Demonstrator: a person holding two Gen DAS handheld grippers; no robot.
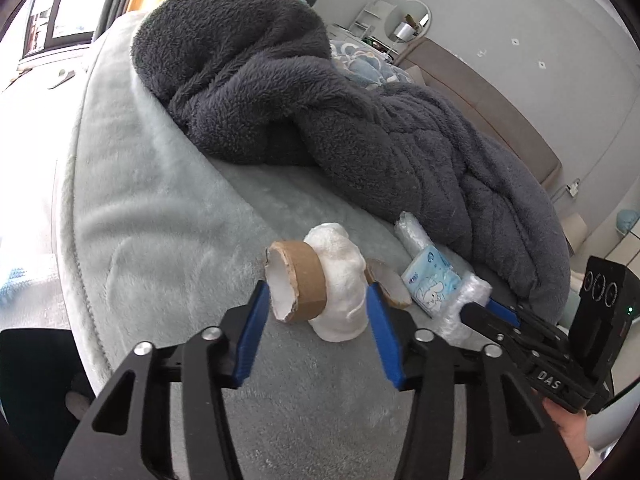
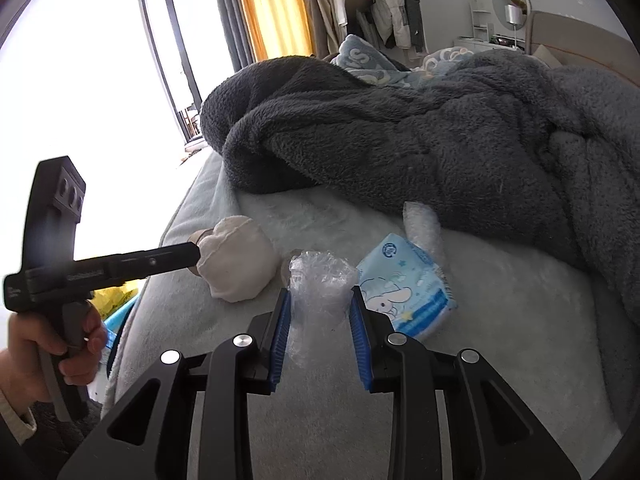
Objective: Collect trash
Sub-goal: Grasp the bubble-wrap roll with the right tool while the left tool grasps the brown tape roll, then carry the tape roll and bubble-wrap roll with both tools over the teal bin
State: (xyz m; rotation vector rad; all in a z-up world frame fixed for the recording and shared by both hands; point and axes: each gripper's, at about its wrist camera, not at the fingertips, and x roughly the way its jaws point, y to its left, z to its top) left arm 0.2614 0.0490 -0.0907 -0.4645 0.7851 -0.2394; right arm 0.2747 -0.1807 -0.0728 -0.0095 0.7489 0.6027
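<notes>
A white foam lump (image 1: pixel 344 280) with a brown cardboard ring (image 1: pixel 300 280) on its left end sits on the pale bed cover (image 1: pixel 160 220). My left gripper (image 1: pixel 316 288) is shut on it: one blue pad meets the ring, the other the lump. In the right wrist view this gripper (image 2: pixel 194 254) comes in from the left onto the lump (image 2: pixel 236 264). My right gripper (image 2: pixel 320 294) is shut on the near end of a clear bubble-wrap roll (image 2: pixel 320 280). A blue-and-white tissue packet (image 2: pixel 408 292) lies against the roll. A second cardboard ring (image 1: pixel 394 288) lies just behind.
A heap of dark grey fleece blanket (image 1: pixel 320 100) fills the bed behind the items. The bed's edge (image 2: pixel 172 240) drops off at the left, with a yellow thing (image 2: pixel 108 300) on the floor below. A padded headboard (image 1: pixel 480 92) and wall lie far right.
</notes>
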